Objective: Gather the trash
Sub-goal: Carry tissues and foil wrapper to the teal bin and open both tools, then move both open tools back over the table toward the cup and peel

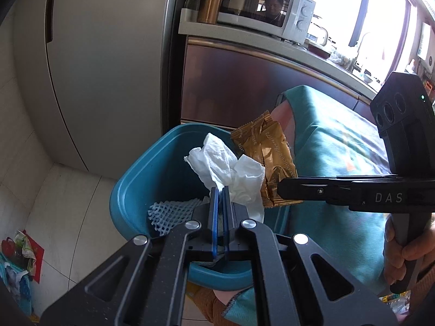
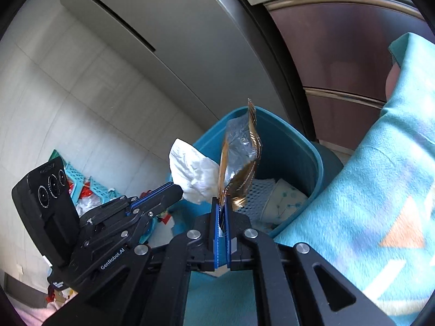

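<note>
Trash in hand, two items, both held over the open teal bin (image 1: 130, 187).

Item one: crumpled white tissue (image 1: 228, 165), clamped between the closed jaws of the left gripper (image 1: 221, 190), above the bin's near side.

Item two: gold snack wrapper (image 2: 239, 157), torn open with its silver lining showing, pinched at its lower edge by the shut right gripper (image 2: 223, 201), standing upright over the bin mouth and just beside the tissue.

Bin contents visible: white foam netting (image 1: 168, 212) and a patterned paper cup (image 2: 285, 201). Bin stands on the floor against a table draped in a teal cloth (image 2: 367, 190).

Step in hand, as judged: release both pieces into the bin. Done well, each gripper should be fully past the rim before the jaws part, since both pieces are light and may drift or cling to the pads; the tall wrapper is best lowered or tipped so it cannot catch the rim. A slight shake may free the tissue.

Writing legible: "DAS" on the right gripper's body, left wrist view; "GenRobot.AI" on the left gripper's arm, right wrist view. Wrapper print is present but too distorted to read.
</note>
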Tool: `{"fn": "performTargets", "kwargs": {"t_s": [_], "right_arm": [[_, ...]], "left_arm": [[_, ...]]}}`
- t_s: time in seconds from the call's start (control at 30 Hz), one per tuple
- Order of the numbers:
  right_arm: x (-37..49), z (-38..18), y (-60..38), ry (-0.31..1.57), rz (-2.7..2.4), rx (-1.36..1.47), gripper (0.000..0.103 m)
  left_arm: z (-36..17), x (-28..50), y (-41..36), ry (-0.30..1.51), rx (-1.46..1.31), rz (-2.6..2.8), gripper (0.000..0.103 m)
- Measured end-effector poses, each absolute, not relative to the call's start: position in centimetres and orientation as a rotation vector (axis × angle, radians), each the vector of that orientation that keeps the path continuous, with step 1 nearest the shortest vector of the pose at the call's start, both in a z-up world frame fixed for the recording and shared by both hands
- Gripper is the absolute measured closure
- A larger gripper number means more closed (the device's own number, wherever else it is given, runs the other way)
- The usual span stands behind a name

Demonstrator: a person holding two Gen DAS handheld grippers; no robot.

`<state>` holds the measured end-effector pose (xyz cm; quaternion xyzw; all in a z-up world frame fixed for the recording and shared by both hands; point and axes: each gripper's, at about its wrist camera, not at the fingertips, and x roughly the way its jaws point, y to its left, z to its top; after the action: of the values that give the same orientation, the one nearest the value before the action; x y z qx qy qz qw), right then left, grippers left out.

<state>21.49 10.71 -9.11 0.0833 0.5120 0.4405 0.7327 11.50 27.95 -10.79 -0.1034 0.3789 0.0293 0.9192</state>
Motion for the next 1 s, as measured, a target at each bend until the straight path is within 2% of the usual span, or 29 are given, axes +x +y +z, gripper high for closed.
{"fn": "performTargets", "kwargs": {"t_s": [0.27,0.5,0.63,0.8,1.0], "right_arm": [[20.8,-8.6,10.6,1.105,0.938,0.155,0.097],[19.8,-7.9,9.3,1.077,0.924,0.149,0.083],[19.3,-7.6,7.9,1.052,0.928,0.168,0.082],[17.8,-5.9,5.1,0.975,0.946,0.173,0.077],[15.5,-3.4,0.0,0.876,0.920,0.199,0.076]], "left_arm": [[-13.6,13.6,27.2,0.836,-0.215,0.096,0.098],[-14.7,13.7,27.3,0.841,-0.246,0.113,0.092],[-13.8,13.1,27.0,0.813,-0.242,0.108,0.090],[-11.6,11.9,25.5,0.747,-0.230,0.053,0.080],[-8.8,10.5,21.6,0.670,-0.200,-0.071,0.070]]}}
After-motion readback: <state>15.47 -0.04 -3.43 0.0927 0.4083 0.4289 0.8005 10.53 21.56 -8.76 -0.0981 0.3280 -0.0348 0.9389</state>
